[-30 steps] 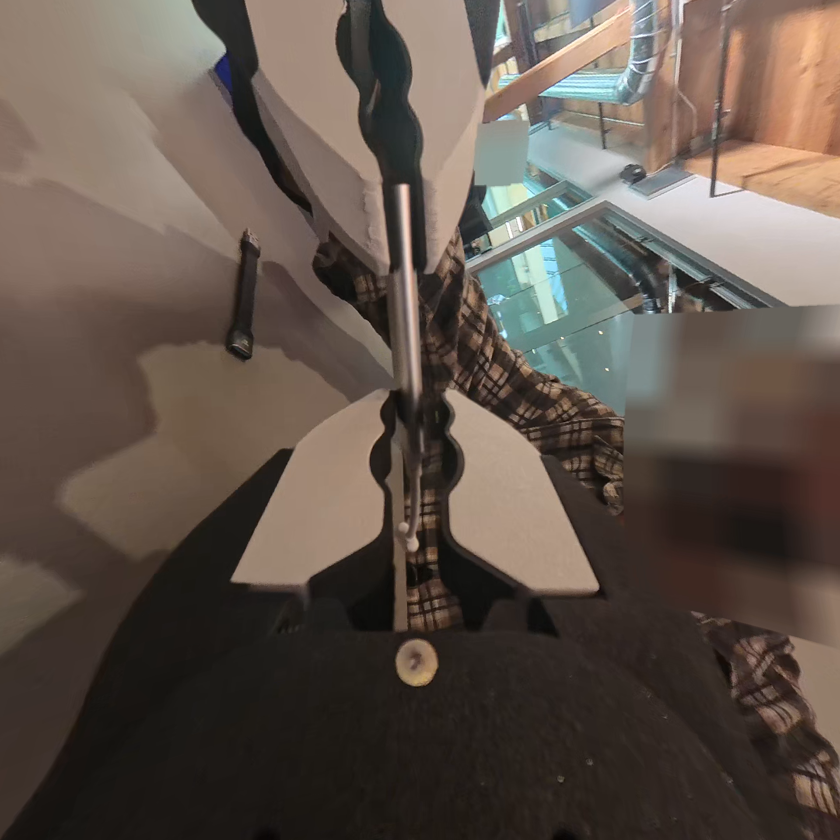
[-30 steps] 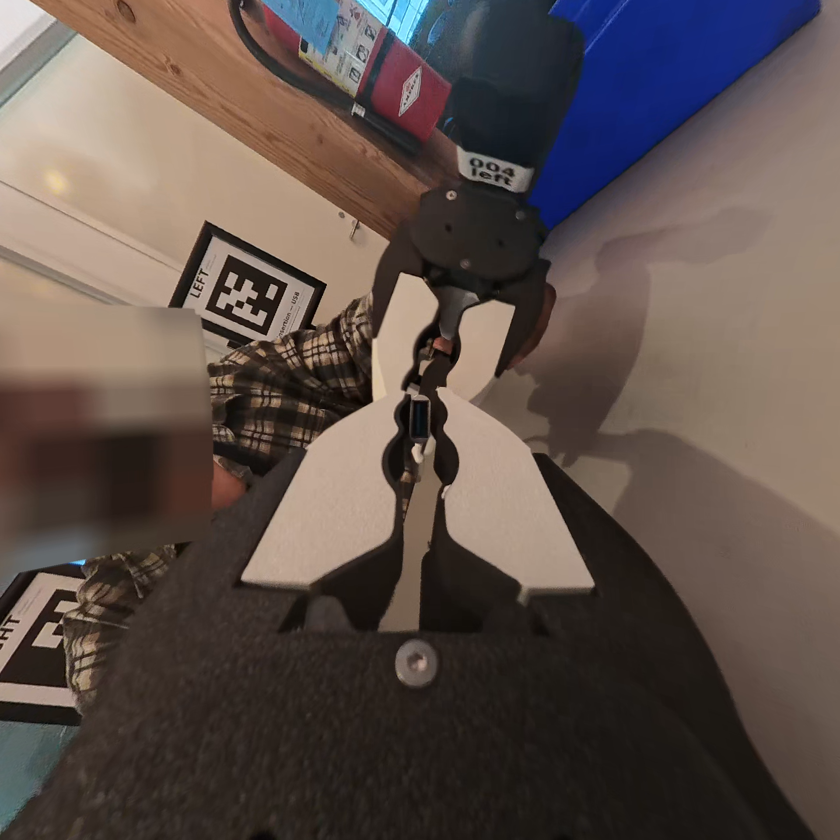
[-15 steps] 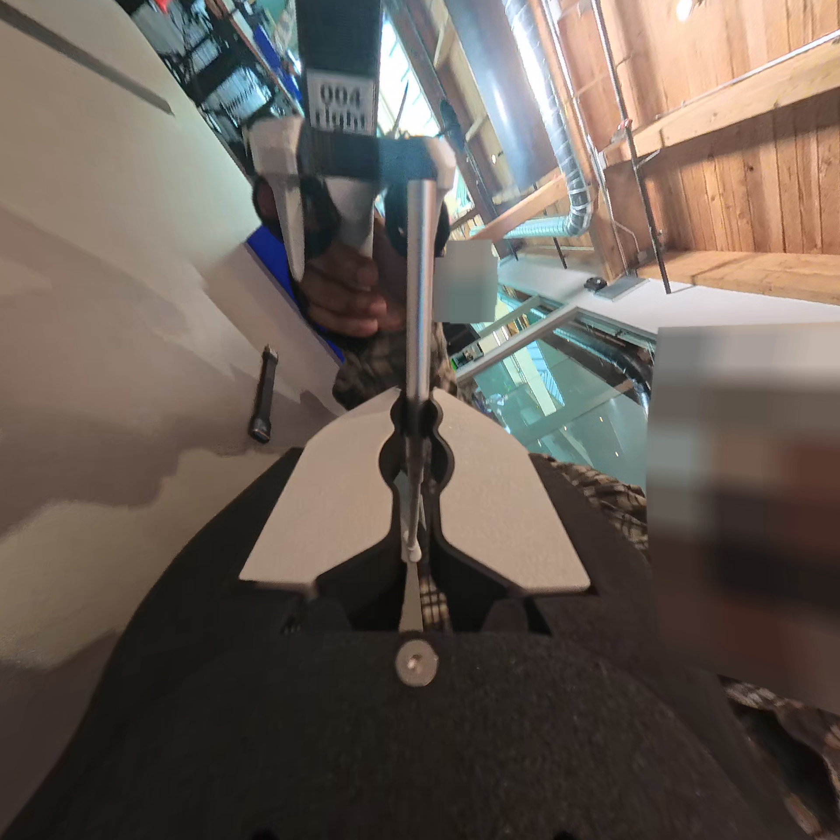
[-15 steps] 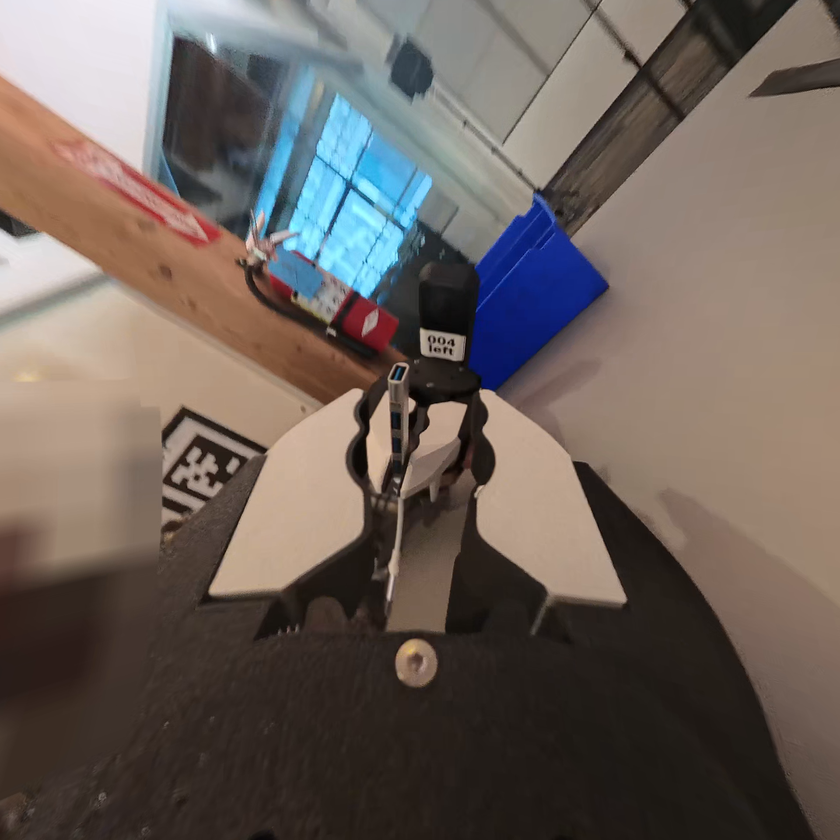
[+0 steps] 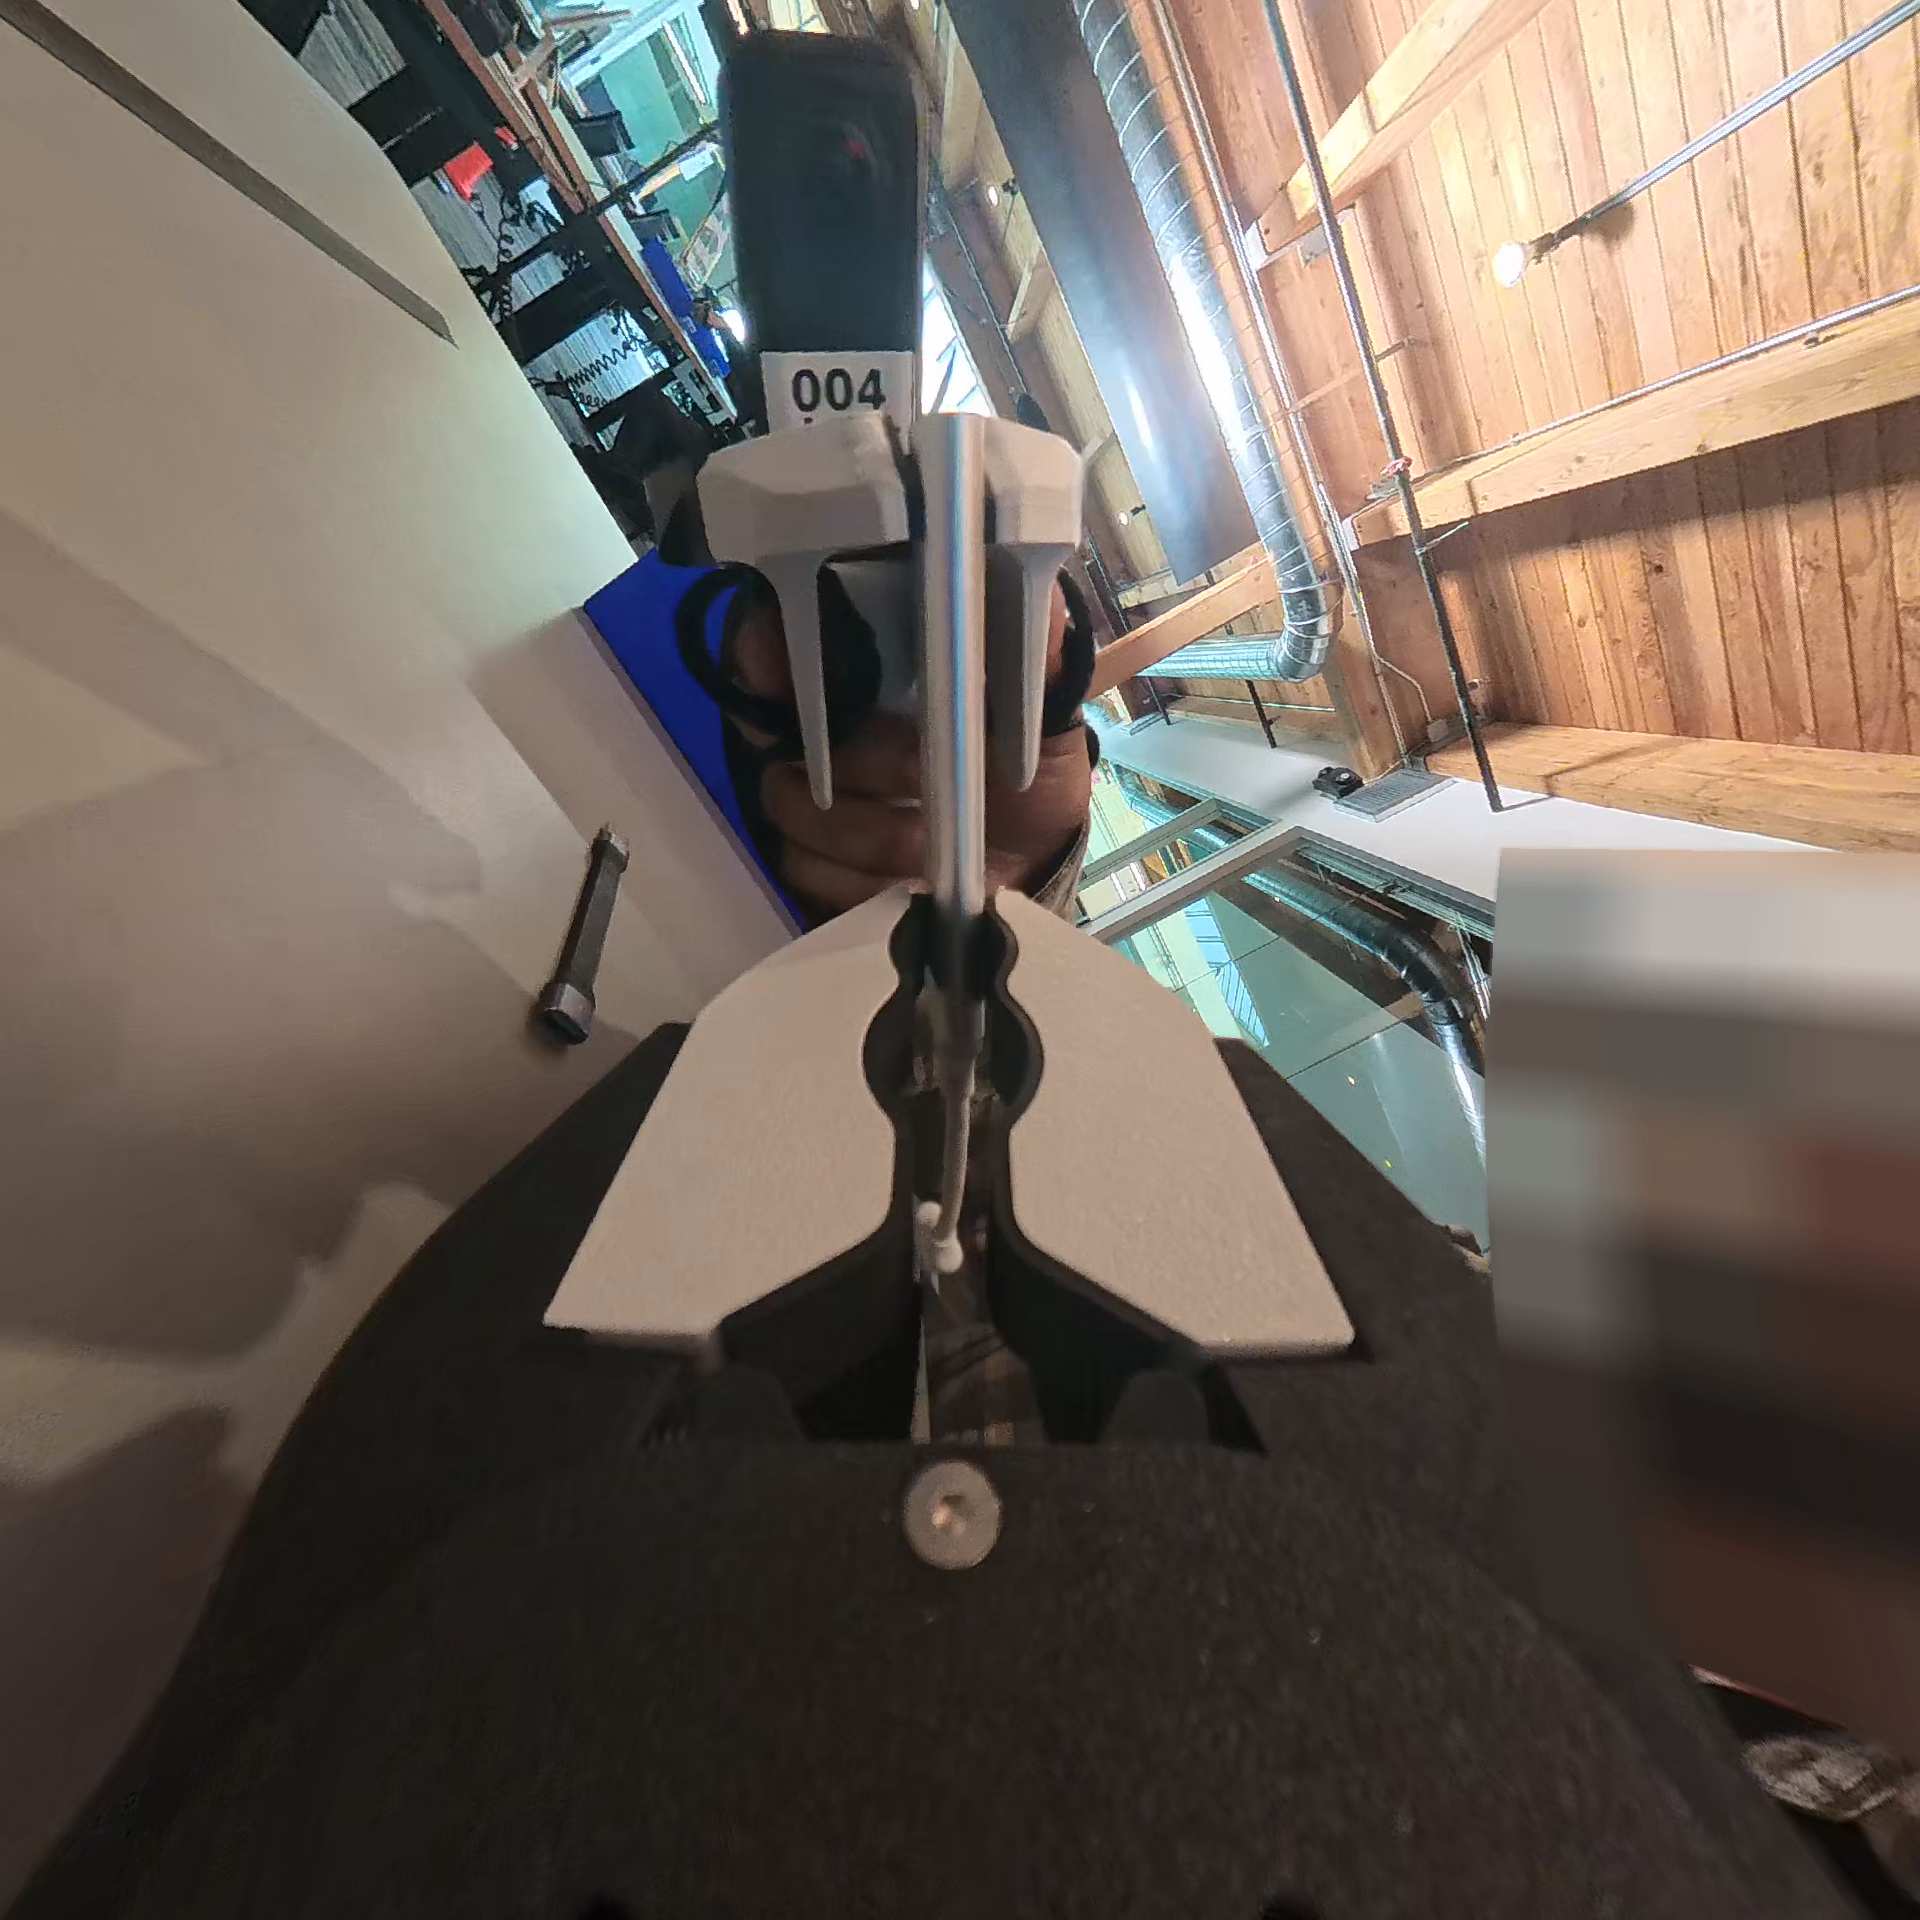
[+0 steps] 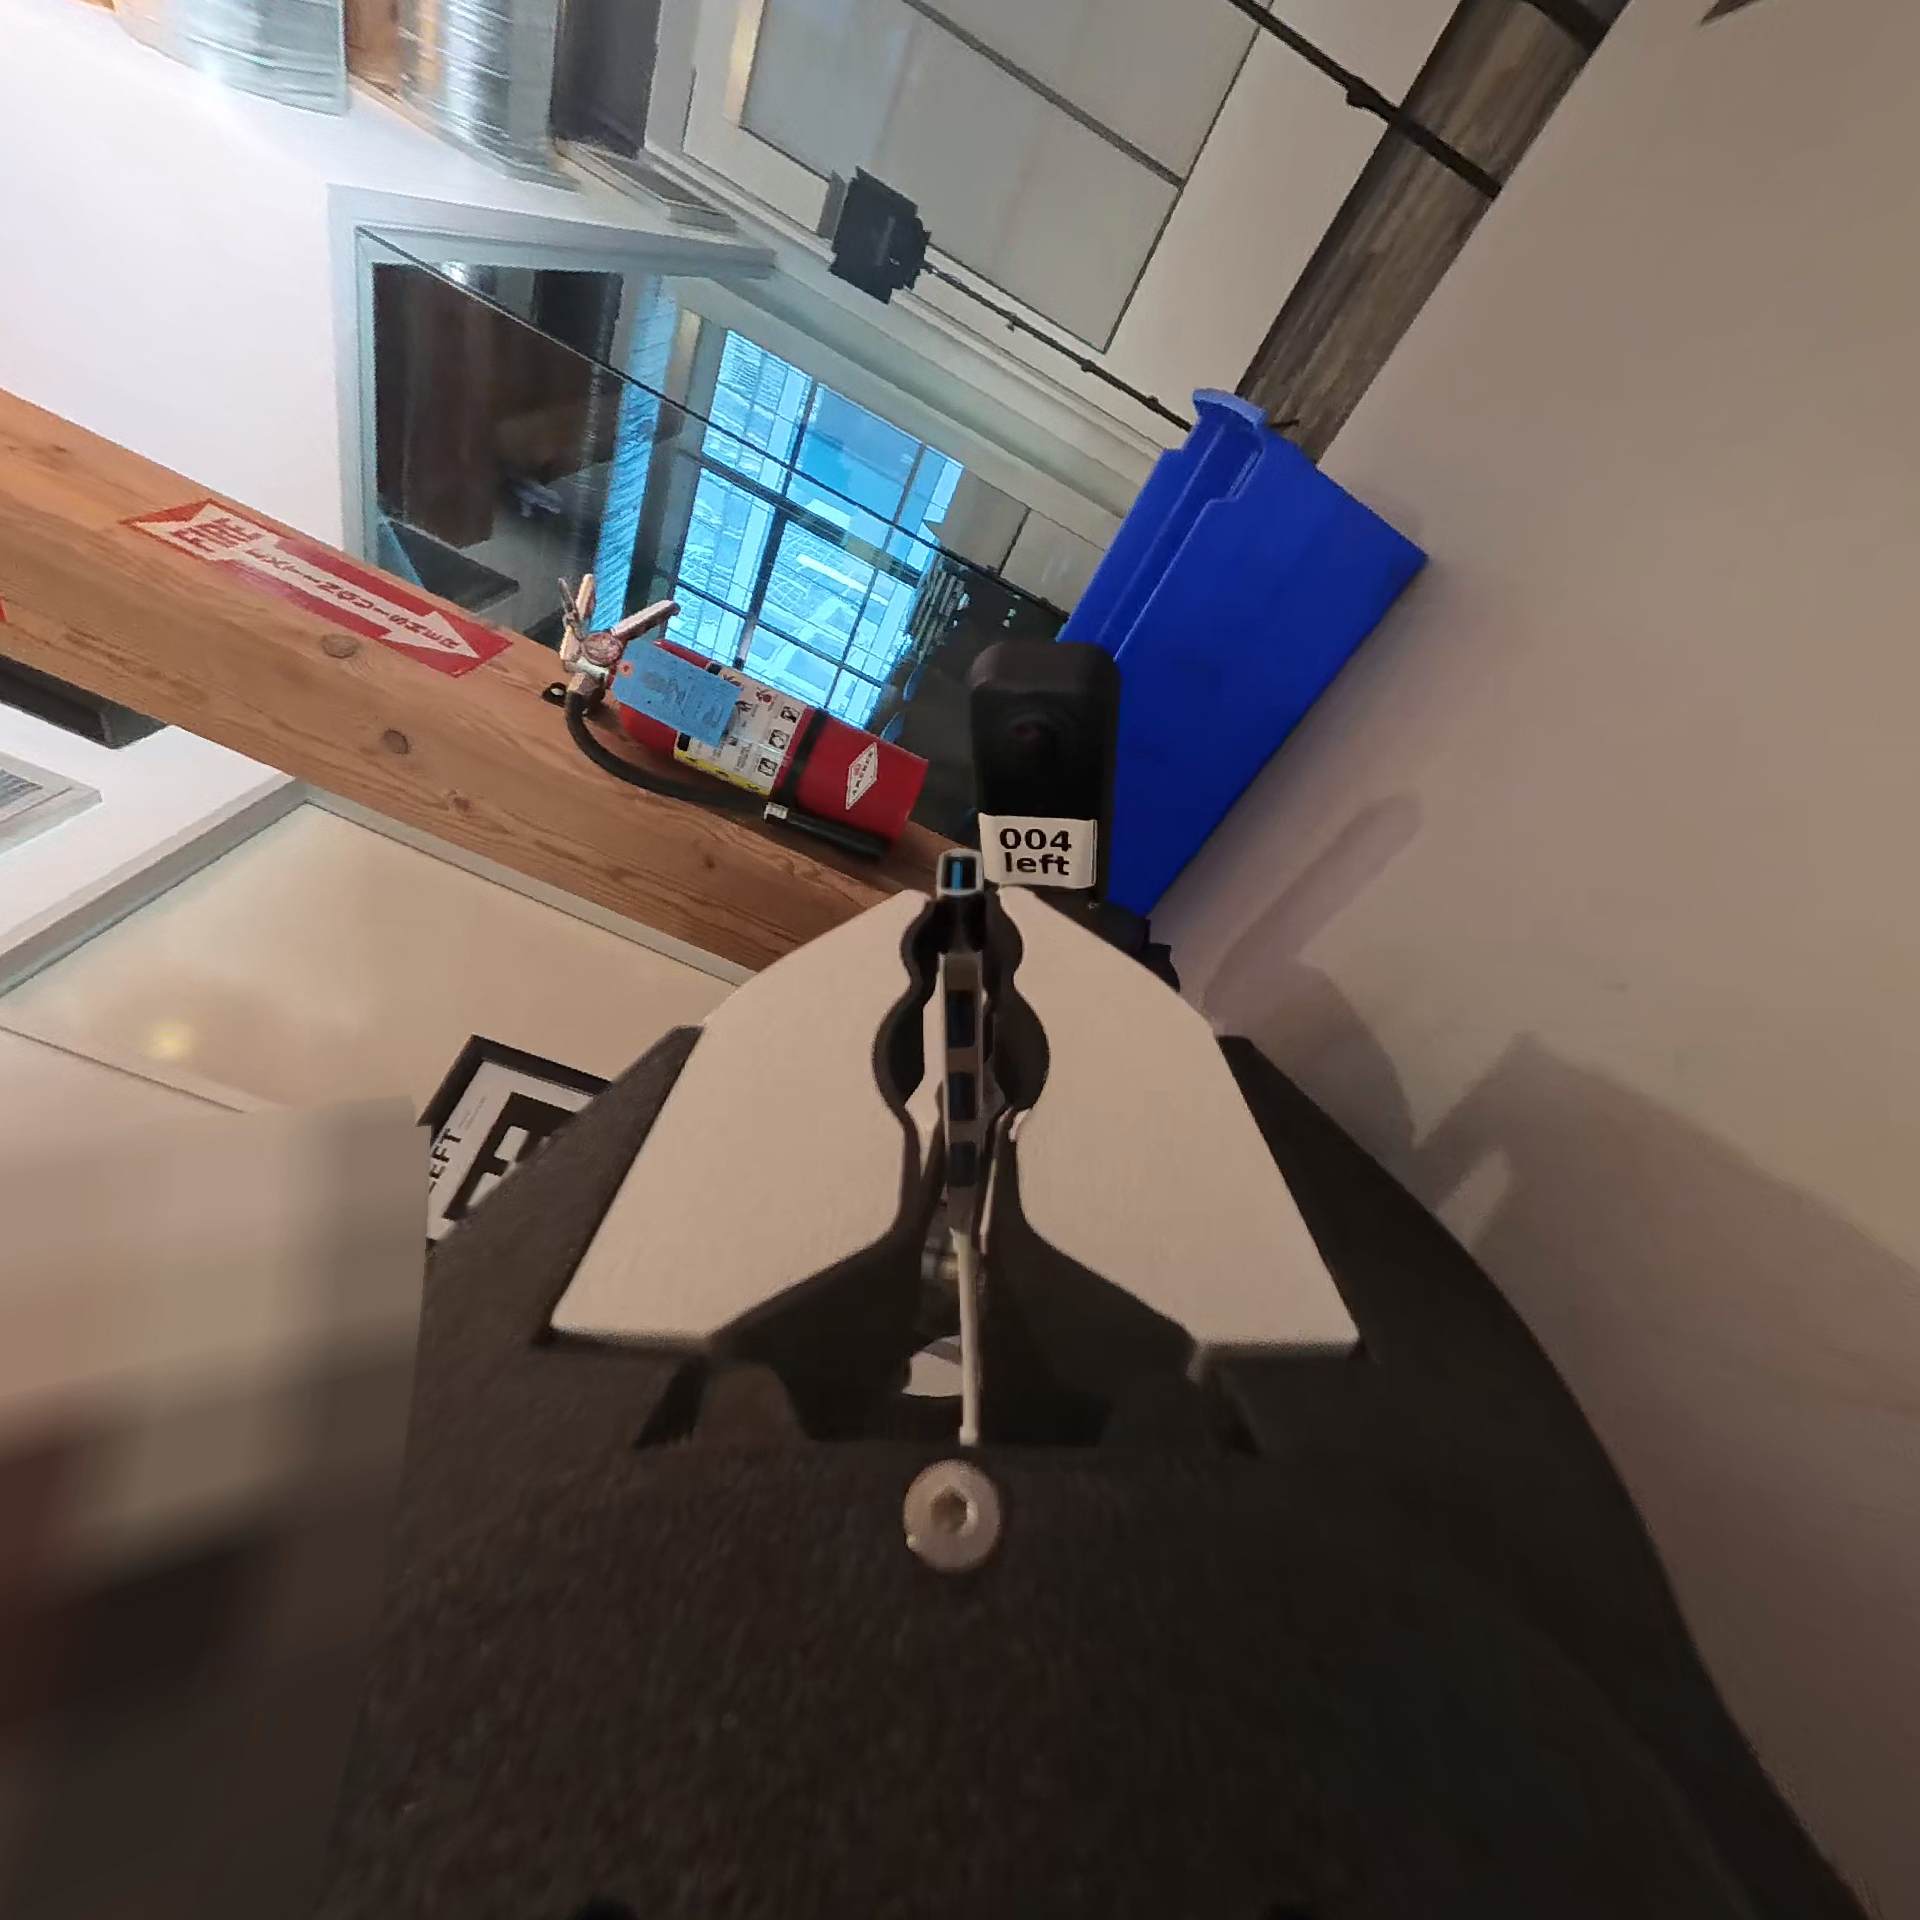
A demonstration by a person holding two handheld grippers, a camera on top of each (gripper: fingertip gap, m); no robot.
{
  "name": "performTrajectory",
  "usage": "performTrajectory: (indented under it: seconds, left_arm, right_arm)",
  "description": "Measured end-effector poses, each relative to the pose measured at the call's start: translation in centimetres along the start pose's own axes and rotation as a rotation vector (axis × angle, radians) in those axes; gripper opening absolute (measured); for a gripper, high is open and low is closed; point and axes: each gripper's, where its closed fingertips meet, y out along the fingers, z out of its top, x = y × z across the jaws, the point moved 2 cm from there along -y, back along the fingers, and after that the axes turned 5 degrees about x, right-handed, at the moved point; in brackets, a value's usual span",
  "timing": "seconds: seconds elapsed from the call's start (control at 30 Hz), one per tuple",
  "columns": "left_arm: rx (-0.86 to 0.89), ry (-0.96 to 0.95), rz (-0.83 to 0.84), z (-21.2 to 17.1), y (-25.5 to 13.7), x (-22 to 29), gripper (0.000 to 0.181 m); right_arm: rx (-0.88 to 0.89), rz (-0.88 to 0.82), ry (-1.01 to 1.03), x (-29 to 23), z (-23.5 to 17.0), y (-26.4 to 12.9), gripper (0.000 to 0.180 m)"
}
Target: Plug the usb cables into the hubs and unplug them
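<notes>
My left gripper (image 5: 954,916) is shut on a slim silver hub (image 5: 956,665) that sticks out forward toward the right gripper (image 5: 902,488) facing it. A thin white cable (image 5: 948,1195) trails back between my left fingers. In the right wrist view, my right gripper (image 6: 961,906) is shut on a silver hub with blue ports (image 6: 964,1039), seen edge-on, its end just past the fingertips. A white cable (image 6: 970,1351) runs back from it. The left gripper's camera housing (image 6: 1039,743) shows just beyond. I cannot tell whether both views show the same hub.
A dark slim hub (image 5: 582,935) lies on the white table (image 5: 260,779), to the left of my left gripper. A blue bin (image 6: 1236,644) stands at the table's far edge, also in the left wrist view (image 5: 649,665). A hand (image 5: 873,821) holds the right gripper. The gap from one gripper's tips to the other's is roughly 7 centimetres.
The grippers were tip to tip a second ago and now stand farther apart. The right gripper was open half a second ago and is now shut on the hub. Both views tilted upward.
</notes>
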Motion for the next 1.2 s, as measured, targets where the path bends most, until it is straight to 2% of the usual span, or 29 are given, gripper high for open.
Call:
performTrajectory:
  seconds: [0.1, 0.23, 0.37, 0.43, 0.9, 0.93, 0.97, 1.07, 1.13, 1.2]
  left_arm:
    - [0.008, 0.021, 0.018, 0.2, -0.5, -0.1, 0.016]
    - [0.005, 0.028, 0.024, 0.4, -0.6, -0.2, 0.017]
    - [0.009, 0.015, 0.008, 0.8, 0.1, -0.4, 0.016]
    - [-0.006, 0.026, 0.017, 0.7, 0.3, -0.7, 0.010]
    - [-0.055, 0.082, 0.042, 0.6, 0.4, -0.8, 0.007]
    - [-0.053, 0.078, 0.036, 0.6, 0.4, -0.7, 0.006]
    - [-0.048, 0.072, 0.028, 0.7, 0.3, -0.6, 0.006]
    - [-0.038, 0.065, 0.019, 1.2, 0.0, -0.4, 0.006]
    - [-0.045, 0.068, 0.019, 1.7, -0.3, -0.4, 0.006]
    - [-0.049, 0.068, 0.007, 2.4, -0.6, -0.3, 0.007]
  right_arm:
    - [0.022, 0.007, 0.038, 0.2, 0.4, -0.5, 0.007]
    - [0.047, 0.010, 0.073, 0.6, 0.6, -0.9, 0.006]
    - [0.073, -0.002, 0.075, 1.0, 0.5, -0.9, 0.007]
    - [0.090, 0.003, 0.081, 1.0, 0.4, -0.9, 0.006]
    - [0.057, -0.049, -0.135, 0.1, 0.4, -1.6, 0.008]
    - [0.069, -0.062, -0.153, 0.1, 0.6, -1.9, 0.015]
    - [0.078, -0.075, -0.180, 0.0, 0.8, -2.3, 0.022]
    - [0.058, -0.122, -0.322, -0.8, 1.0, -4.9, 0.024]
    - [-0.045, -0.211, -0.486, -0.9, 0.3, -7.7, 0.025]
    - [-0.223, -0.338, -0.675, -0.3, -1.0, -11.0, 0.025]
